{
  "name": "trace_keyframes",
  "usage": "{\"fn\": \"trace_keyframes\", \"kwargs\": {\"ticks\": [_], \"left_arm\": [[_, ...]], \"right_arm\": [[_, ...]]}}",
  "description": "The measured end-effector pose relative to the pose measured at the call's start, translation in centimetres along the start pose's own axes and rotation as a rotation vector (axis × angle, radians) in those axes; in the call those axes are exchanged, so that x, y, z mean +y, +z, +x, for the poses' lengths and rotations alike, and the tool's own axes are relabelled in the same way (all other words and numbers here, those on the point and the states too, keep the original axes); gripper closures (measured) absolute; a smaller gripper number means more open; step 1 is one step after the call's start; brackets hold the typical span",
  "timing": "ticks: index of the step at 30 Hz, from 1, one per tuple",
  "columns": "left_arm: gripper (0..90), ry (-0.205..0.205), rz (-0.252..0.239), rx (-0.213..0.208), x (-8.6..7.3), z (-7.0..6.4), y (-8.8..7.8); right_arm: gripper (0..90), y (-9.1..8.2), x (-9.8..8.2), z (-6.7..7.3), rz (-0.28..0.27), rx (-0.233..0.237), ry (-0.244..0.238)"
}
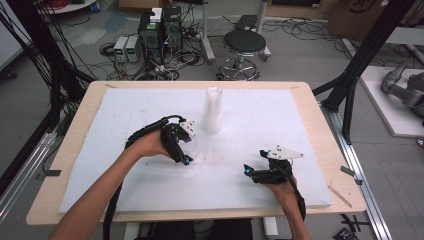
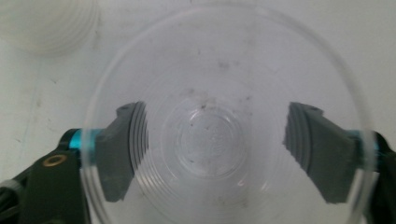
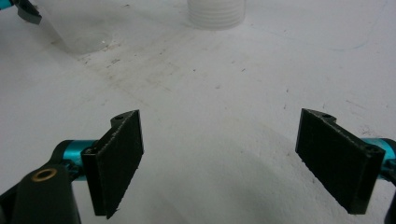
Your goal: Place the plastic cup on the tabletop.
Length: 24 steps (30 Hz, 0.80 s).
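A clear plastic cup (image 2: 205, 140) stands upright on the white foam board (image 1: 150, 105). I look straight down into it in the left gripper view. My left gripper (image 2: 215, 112) is open, one jaw on each side of the cup's lower wall, both seen through the plastic; I cannot tell if they touch it. A stack of upturned clear cups (image 1: 213, 111) stands just beyond. My right gripper (image 3: 219, 116) is open and holds nothing, low over bare foam near the front right (image 1: 248, 173). In the right gripper view the cup (image 3: 79, 28) sits far left and the stack (image 3: 216, 14) is at the top.
The foam board covers most of a wooden table (image 1: 327, 150). Scuff marks and specks dot the foam (image 3: 140, 70) between the two grippers. Beyond the table are a black stool (image 1: 244, 45), computer boxes (image 1: 160, 30) and cables on the floor.
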<state>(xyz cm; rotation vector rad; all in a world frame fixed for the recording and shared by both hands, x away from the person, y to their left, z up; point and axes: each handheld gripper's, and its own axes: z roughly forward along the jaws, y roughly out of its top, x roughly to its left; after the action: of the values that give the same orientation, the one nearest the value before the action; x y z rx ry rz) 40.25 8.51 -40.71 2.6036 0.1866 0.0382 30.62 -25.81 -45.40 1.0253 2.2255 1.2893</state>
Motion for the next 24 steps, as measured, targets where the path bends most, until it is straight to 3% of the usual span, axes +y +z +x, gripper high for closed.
{"fn": "trace_keyframes", "kwargs": {"ticks": [3, 14, 22, 24], "left_arm": [[16.5, -0.014, -0.025, 0.0, 0.0, 0.2, 0.0], [16.0, -0.01, -0.033, -0.011, -0.6, 0.1, -0.8], [17.6, -0.052, -0.084, 0.006, -3.1, -0.3, -1.8], [17.7, -0.062, -0.116, 0.013, -3.7, -0.6, -2.2]], "right_arm": [[14.8, 0.0, 0.0, 0.0, -0.001, 0.004, 0.0], [14.7, -0.1, -0.1, 0.0, -0.004, 0.005, -0.008], [14.7, -0.1, -0.1, 0.0, -0.004, 0.008, -0.001], [14.7, -0.1, -0.1, 0.0, -0.003, 0.01, -0.001]]}}
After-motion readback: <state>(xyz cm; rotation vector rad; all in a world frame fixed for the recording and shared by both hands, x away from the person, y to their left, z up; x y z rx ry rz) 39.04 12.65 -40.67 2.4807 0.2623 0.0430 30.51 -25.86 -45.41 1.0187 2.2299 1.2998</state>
